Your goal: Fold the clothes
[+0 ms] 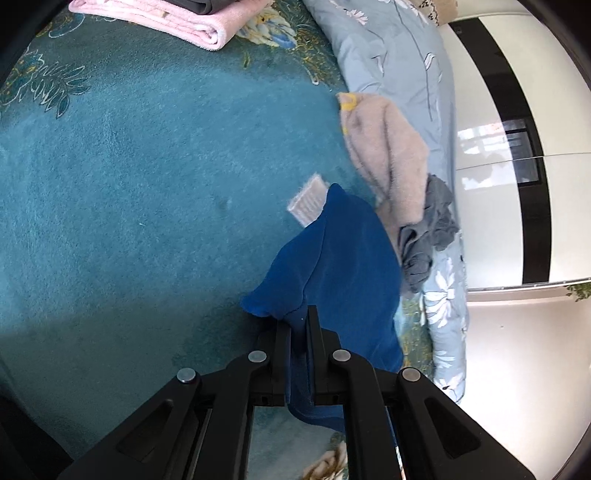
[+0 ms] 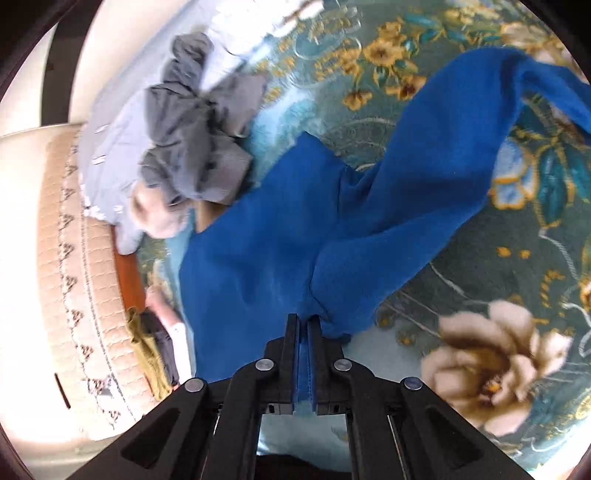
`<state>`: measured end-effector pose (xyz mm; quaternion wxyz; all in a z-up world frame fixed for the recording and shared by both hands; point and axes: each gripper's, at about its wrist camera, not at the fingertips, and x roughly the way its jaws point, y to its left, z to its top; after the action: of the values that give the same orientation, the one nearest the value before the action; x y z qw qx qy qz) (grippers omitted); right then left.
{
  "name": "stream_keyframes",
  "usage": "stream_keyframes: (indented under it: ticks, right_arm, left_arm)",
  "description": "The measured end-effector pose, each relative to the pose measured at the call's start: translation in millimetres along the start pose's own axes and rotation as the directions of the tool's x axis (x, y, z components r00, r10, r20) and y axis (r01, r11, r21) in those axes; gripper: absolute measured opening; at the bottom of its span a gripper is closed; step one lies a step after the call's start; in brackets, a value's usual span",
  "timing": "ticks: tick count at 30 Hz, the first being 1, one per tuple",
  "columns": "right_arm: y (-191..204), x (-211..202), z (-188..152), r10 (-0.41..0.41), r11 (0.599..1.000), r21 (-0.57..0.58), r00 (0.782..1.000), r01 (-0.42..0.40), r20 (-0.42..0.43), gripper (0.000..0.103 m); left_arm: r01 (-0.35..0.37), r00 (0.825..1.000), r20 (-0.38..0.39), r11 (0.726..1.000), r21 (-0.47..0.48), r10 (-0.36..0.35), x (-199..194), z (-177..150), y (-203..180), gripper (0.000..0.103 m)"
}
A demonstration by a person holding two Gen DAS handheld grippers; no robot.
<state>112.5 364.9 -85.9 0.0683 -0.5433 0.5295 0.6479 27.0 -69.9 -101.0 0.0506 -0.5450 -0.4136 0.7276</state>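
We are holding a blue garment [image 2: 295,236] up over the teal floral bedspread [image 1: 129,184], the left gripper [image 1: 299,321] and right gripper [image 2: 303,325] each pinching its fabric. A crumpled grey garment [image 2: 195,147] and a beige fleece garment [image 1: 384,155] are lying beside it, a folded pink towel [image 1: 177,18] farther off.

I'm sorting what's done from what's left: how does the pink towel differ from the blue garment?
The pink towel lies folded flat on the teal blanket; the blue garment is unfolded and bunched. Neither gripper touches the pink towel, while the blue garment is pinched by the left gripper and the right gripper. The pink towel is pale; the blue garment is deep blue. Both are soft fabric.
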Motion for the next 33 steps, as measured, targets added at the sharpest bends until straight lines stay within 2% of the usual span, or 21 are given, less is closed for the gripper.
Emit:
stream_keyframes:
  ticks: [4,8,11,13,16,21,25,27,33]
  right_arm:
    - [9.1,35.5,26.7,-0.048,0.999,0.004,0.998,0.048,0.033,0.007]
    - [7.0,55.1,46.8,-0.128,0.992,0.018,0.99,0.127,0.056,0.008]
    - [-8.2,49.6,45.7,-0.048,0.995,0.093,0.998,0.045,0.034,0.01]
    - [-11.3,35.3,39.8,0.023,0.996,0.082,0.999,-0.025,0.032,0.03]
    - [-12.0,6.9,27.9,0.093,0.995,0.038,0.995,-0.094,0.04,0.04]
    - [-23.1,-24.1,-7.7,0.054,0.998,-0.018,0.998,-0.054,0.027,0.042]
    - [-51.2,-25.9,-24.7,0.034,0.998,0.054,0.999,-0.034,-0.011,0.042]
    - [-63.6,-28.4,-30.1,0.014,0.998,0.062,1.0,-0.014,-0.01,0.042]
    - [-82.4,-12.1,-30.7,0.019,0.997,0.071,1.0,-0.021,0.021,0.042]
  left_arm:
    - [-0.006,1.0,0.009,1.0,-0.022,0.007,2.6,3.9,5.5,0.006]
    - [-0.062,0.998,0.011,0.998,0.023,0.062,9.9,5.9,1.2,0.006]
    - [-0.06,0.998,0.003,0.998,-0.006,0.06,13.2,8.2,6.6,0.006]
    - [-0.049,0.999,-0.002,0.998,-0.028,0.049,14.8,9.7,9.8,0.006]
    - [-0.045,0.999,-0.006,0.998,-0.035,0.045,16.7,10.4,10.5,0.006]
    - [-0.041,0.999,-0.006,0.998,-0.041,0.04,16.8,11.0,10.4,0.006]
    - [-0.033,0.999,-0.006,0.998,-0.044,0.033,15.5,11.0,10.2,0.006]
    - [-0.031,1.0,-0.006,0.999,-0.044,0.031,15.0,11.0,10.4,0.006]
    - [-0.031,1.0,-0.007,0.999,-0.044,0.031,14.7,10.2,9.5,0.006]
